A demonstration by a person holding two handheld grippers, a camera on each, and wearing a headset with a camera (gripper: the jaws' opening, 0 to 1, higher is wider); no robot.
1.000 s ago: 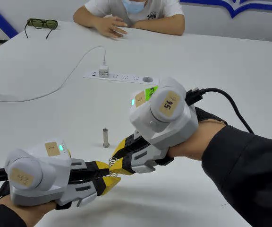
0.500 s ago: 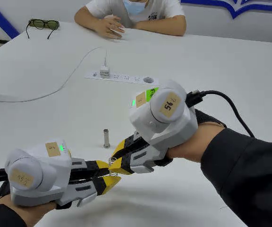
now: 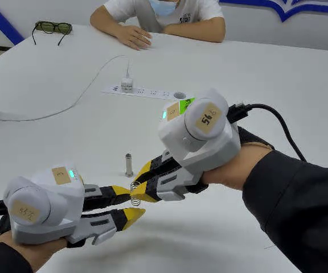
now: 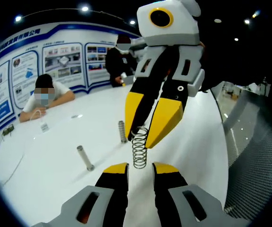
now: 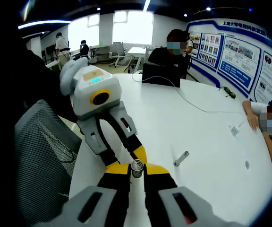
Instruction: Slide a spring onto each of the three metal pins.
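A small metal spring (image 3: 134,200) is pinched at its upper end by my right gripper (image 3: 136,189), which is shut on it just above the white table (image 3: 266,85). The same spring (image 5: 136,165) sits between my right gripper (image 5: 136,171) tips in the right gripper view. My left gripper (image 3: 135,201) faces it from the lower left, open, jaws either side of the spring's lower end. In the left gripper view the spring (image 4: 139,150) hangs just above my left gripper (image 4: 140,168). Two upright metal pins (image 4: 122,131) (image 4: 85,158) stand behind. One pin (image 3: 128,165) stands just beyond the grippers.
A white power strip (image 3: 147,91) with a plugged charger and cable lies mid-table. Dark glasses (image 3: 51,27) rest at the far left. A person sits across the table, hands (image 3: 132,35) on it. A mesh chair (image 5: 46,142) stands near the table edge.
My left gripper's jaws have opened apart. The spring stays in my right gripper, which has risen slightly. The pin has not moved.
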